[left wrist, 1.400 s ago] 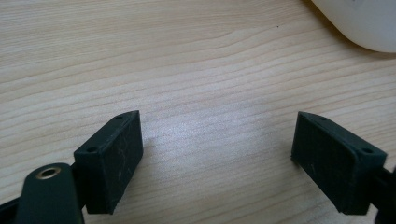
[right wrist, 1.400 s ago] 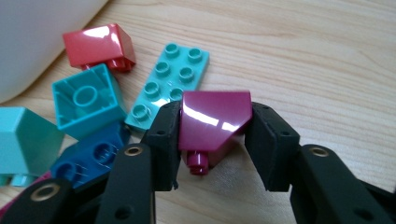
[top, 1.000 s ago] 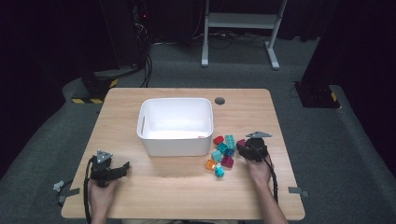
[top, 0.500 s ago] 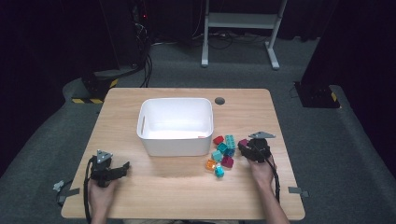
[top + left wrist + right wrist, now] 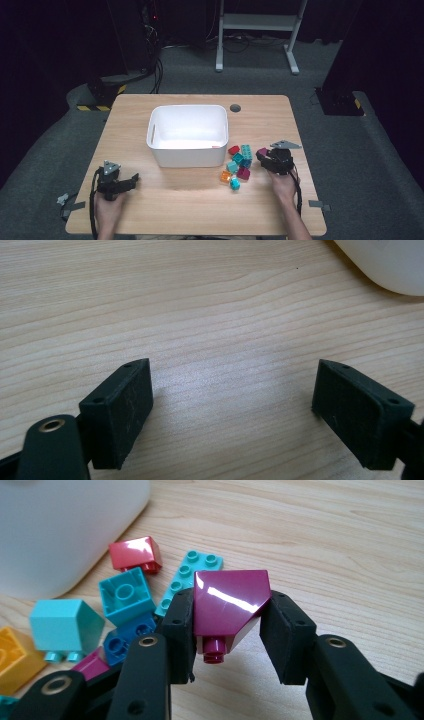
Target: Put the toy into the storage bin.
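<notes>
Overhead, right gripper (image 5: pixel 264 156) sits near the table's (image 5: pixel 260 107) right edge beside the brick pile (image 5: pixel 238 164); left gripper view: jaws spread over bare wood; right gripper view: jaws clamped on magenta brick (image 5: pixel 229 606), lifted, studs down.

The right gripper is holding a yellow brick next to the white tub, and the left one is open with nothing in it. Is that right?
Not quite: the brick in the right gripper is magenta, not yellow, as the right gripper view shows. The rest holds: it is beside the white tub, and the left gripper is open with nothing between its jaws.
</notes>
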{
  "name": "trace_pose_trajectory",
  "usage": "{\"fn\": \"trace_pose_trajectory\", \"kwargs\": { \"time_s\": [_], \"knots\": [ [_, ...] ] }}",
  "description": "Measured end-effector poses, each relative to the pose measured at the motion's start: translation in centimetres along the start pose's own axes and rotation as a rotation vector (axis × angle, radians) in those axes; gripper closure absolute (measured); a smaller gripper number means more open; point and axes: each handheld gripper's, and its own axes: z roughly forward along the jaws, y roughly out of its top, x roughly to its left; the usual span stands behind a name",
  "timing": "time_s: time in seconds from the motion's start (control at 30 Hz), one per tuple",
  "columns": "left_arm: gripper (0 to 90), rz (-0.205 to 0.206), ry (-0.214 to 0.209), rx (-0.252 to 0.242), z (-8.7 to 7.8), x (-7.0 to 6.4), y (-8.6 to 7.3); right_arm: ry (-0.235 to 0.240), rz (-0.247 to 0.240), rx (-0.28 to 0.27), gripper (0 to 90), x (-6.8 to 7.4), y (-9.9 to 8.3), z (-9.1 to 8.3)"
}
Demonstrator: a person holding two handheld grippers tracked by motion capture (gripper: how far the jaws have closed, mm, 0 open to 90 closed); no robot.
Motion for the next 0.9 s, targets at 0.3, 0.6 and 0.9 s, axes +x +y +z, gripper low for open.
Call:
{"fn": "trace_pose_trajectory", "kwargs": {
  "time_s": [0.3,0.6,0.9],
  "knots": [
    [16.6,0.001,0.000,0.000,0.0,0.0,0.0,0.035,-0.010,-0.034,59.0,0.3,1.1,-1.1],
    [16.7,0.001,-0.001,0.000,0.0,0.0,0.0,0.069,-0.025,-0.064,59.0,1.1,2.3,-1.9],
    [16.6,0.001,0.000,0.000,0.0,0.0,0.0,0.114,-0.035,-0.075,59.1,1.6,3.7,-2.4]
  ]
}}
